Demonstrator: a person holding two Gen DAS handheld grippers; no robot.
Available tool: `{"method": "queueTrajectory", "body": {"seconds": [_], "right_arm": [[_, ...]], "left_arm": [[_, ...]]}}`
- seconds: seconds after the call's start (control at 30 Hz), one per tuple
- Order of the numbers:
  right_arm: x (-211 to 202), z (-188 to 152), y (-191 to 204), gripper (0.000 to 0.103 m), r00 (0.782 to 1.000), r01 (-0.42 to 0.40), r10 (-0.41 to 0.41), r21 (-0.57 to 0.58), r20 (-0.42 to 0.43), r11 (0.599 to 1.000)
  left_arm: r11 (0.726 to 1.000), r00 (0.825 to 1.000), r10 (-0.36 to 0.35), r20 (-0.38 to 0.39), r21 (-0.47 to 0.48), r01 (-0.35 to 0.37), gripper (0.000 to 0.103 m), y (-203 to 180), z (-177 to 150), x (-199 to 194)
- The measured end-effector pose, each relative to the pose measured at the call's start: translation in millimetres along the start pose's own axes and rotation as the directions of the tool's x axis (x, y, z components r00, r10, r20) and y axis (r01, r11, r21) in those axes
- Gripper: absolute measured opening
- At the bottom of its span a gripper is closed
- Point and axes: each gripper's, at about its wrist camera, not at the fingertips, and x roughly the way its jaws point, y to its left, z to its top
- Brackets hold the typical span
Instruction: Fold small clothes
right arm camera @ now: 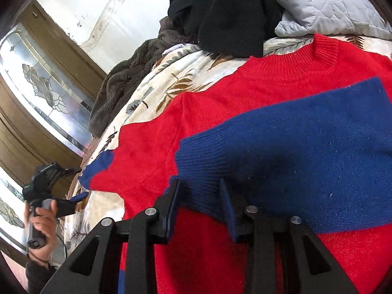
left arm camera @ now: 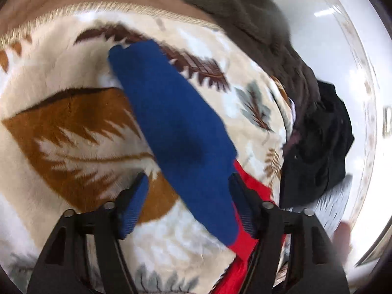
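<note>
While both tongs sit over the bed, I count one red sweater with two blue sleeves, lying flat on one cream blanket printed with brown and grey leaves. One blue sleeve is folded across the red chest, its ribbed cuff reaching my right gripper. One ribbed red collar points toward the far pile. The other blue sleeve stretches out over the blanket, away from the body.

My left gripper stands with its two blue-padded fingers well apart; that outstretched sleeve passes between them, lying against the right-hand pad and clear of the other, so nothing is clamped. In the right wrist view, one hand holds this left tool at the sleeve's end.

My right gripper's two fingers stand partly apart, with the cuff edge in the gap; I cannot tell whether the pads press it.

Beyond the sweater lie one black garment, one dark brown fleece and one pale quilted cushion.
</note>
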Motion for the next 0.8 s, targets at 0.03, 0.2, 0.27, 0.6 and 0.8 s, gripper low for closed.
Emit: {"method": "queueTrajectory", "body": {"seconds": [0.03, 0.2, 0.27, 0.6, 0.8], "right_arm": [[-1, 0, 1, 0.035, 1.0, 0.0, 0.0, 0.0, 0.0, 1.0], [7, 7, 3, 0.035, 1.0, -0.018, 0.018, 0.017, 0.003, 1.0], [7, 7, 2, 0.035, 1.0, -0.024, 0.024, 0.022, 0.003, 0.999], [-23, 14, -1, 0.038, 0.999, 0.035, -0.036, 0.036, 0.023, 0.999], [-74, 20, -45, 0.043, 0.988, 0.129, -0.133, 0.066, 0.072, 0.989]], "left_arm": [[1.0, 1.0, -0.016, 0.003, -0.017, 0.016, 0.074, 2, 1, 4], [0.997, 0.996, -0.075, 0.05, -0.013, 0.076, 0.03, -13, 13, 15], [0.998, 0.997, -0.071, -0.006, 0.0, 0.071, 0.005, -16, 16, 23], [0.974, 0.994, -0.088, 0.058, 0.214, 0.073, 0.005, -84, -23, -20], [0.935, 0.992, -0.129, 0.004, 0.332, 0.12, 0.005, -140, -69, -25]]}}
